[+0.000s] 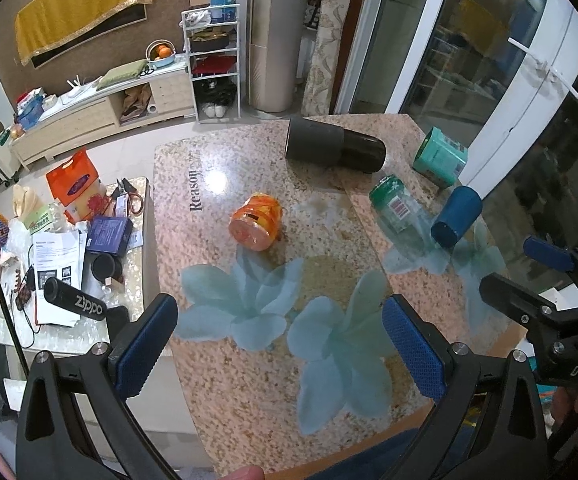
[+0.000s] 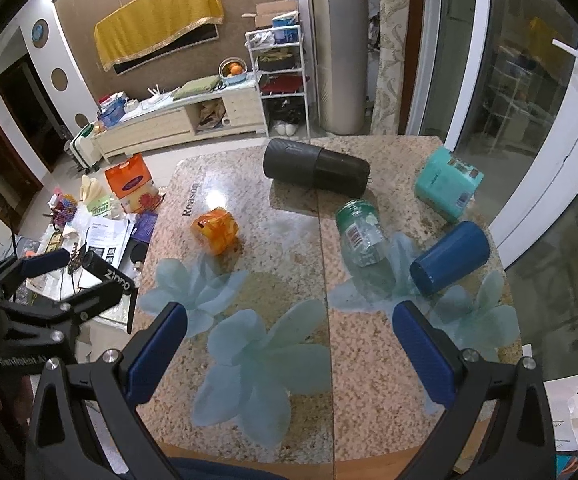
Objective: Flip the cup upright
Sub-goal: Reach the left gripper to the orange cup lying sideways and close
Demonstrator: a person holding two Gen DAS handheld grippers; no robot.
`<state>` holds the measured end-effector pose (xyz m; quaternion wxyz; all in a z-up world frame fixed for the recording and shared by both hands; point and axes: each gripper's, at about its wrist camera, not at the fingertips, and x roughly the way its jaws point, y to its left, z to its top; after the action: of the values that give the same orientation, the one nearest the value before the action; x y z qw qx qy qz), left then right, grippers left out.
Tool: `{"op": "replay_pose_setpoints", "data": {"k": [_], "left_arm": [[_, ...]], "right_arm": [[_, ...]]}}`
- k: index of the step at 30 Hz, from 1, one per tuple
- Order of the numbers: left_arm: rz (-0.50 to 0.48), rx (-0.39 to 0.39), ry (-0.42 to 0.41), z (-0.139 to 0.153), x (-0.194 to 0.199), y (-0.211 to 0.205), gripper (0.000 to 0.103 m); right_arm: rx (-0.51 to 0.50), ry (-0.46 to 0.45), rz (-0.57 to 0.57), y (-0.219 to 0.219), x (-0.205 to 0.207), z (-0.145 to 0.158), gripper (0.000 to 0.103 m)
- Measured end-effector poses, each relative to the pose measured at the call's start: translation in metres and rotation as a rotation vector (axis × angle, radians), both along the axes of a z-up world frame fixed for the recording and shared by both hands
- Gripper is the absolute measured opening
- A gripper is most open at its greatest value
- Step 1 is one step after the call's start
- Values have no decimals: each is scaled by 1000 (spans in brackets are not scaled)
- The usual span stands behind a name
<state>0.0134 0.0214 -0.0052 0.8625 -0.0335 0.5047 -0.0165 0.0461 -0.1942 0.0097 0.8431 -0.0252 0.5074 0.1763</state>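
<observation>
A blue cup (image 1: 457,216) lies on its side at the right of the granite table (image 1: 249,380), its closed base toward me; it also shows in the right wrist view (image 2: 451,258). My left gripper (image 1: 279,344) is open and empty over the table's near edge, well short of the cup. My right gripper (image 2: 291,348) is open and empty; its right finger (image 2: 421,352) is just in front of the cup, apart from it. The right gripper also shows at the right edge of the left wrist view (image 1: 529,276).
On the table lie a large black flask (image 1: 335,146), a clear jar with a green lid (image 1: 399,210), a teal can (image 1: 441,156) and an orange jar (image 1: 257,222). A cluttered side table (image 1: 69,240) stands to the left. A glass door (image 1: 529,80) is to the right.
</observation>
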Motion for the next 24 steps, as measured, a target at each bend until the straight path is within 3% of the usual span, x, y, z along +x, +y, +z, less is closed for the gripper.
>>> {"op": "replay_pose_setpoints", "data": {"k": [11,15,18,24], "left_arm": [[-180,15,27,6,40,1,103],[-213,57,72,-1,63,2,103],[-238,20,139,-9,82,5,103],[-314,93,214,-33,118,-5,103]], "right_arm": [[-3,66,49,-2,25,-13,103],[0,89,69,-1,37,-16,103],[-2,103,86,-1,47,-22,103],[2,140,104,-5,65,-35,103]]}}
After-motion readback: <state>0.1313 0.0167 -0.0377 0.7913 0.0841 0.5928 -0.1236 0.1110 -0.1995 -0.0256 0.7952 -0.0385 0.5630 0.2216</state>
